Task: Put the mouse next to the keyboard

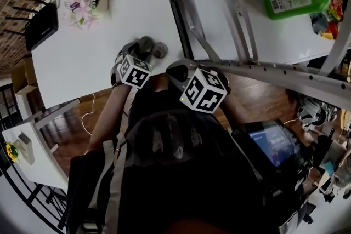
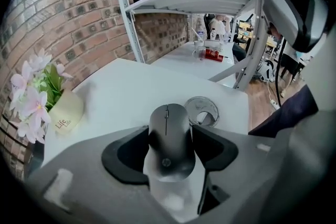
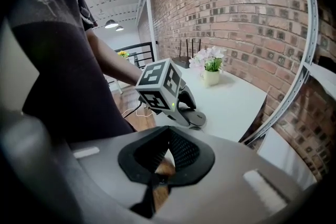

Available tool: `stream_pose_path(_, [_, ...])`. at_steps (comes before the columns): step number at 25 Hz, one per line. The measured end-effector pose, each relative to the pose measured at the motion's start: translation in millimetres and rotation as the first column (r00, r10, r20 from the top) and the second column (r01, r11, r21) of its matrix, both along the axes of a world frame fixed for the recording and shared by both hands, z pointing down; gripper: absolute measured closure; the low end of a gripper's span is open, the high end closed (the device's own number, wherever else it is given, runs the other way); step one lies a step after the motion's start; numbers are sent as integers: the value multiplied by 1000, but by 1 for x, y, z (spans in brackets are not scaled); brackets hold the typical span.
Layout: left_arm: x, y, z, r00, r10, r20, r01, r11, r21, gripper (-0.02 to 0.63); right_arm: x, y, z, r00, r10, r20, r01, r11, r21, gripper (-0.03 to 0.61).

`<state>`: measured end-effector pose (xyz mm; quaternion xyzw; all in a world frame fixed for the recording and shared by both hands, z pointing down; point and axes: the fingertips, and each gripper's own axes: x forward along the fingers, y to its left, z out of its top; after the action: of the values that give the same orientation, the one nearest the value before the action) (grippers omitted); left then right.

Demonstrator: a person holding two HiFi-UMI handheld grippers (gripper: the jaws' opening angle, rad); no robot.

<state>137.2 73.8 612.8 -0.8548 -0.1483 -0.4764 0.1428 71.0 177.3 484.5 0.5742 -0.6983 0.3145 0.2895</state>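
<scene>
1. Black mouse [image 2: 169, 131] is clamped lengthwise between the jaws of the left gripper [image 2: 170, 148], at the near edge of the white counter [image 2: 131, 86]. Whether it touches the surface cannot be told.
2. Right gripper [image 3: 167, 139] hangs beside the left one, off the counter's edge over the wooden floor [image 1: 258, 90]. Its jaws are pressed together with nothing between them.
3. Just beyond the mouse, a round cable grommet [image 2: 202, 110] sits in the counter near that edge.
4. Farther left, a cream pot [image 2: 68, 115] of pink flowers [image 2: 31, 94] stands on the counter by the brick wall [image 2: 68, 13].
5. Farthest off, a black router [image 1: 41, 26] stands at the counter's corner.
</scene>
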Motion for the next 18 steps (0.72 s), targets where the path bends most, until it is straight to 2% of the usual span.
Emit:
stream_pose_path(3, [4, 5, -1, 1000, -11, 22, 12, 999, -51, 348, -1, 2, 1, 999, 34, 1, -34, 999, -19, 572])
stream_pose_path(7, [7, -6, -4, 991, -130, 15, 131, 983, -127, 350, -5, -4, 1, 1000, 23, -11, -23, 999, -27, 572])
stream_pose_path(9, [6, -10, -3, 988, -157, 3, 156, 980, -125, 348, -7, -7, 2, 1000, 17, -13, -18, 999, -27, 572])
stream_pose_path(12, [4, -14, -3, 988, -152, -17, 150, 984, -95, 346, -10, -9, 3, 1000, 7, -12, -7, 1000, -26, 572])
stream_pose_path(15, [10, -13, -12, 985, -169, -14, 166, 976, -145, 333, -10, -5, 2, 1000, 5, -13, -5, 1000, -30, 572])
stream_pose_path(18, [14, -13, -17, 991, -134, 3, 134, 985, -107, 328, -8, 1, 1, 1000, 1, -12, -1, 1000, -29, 572])
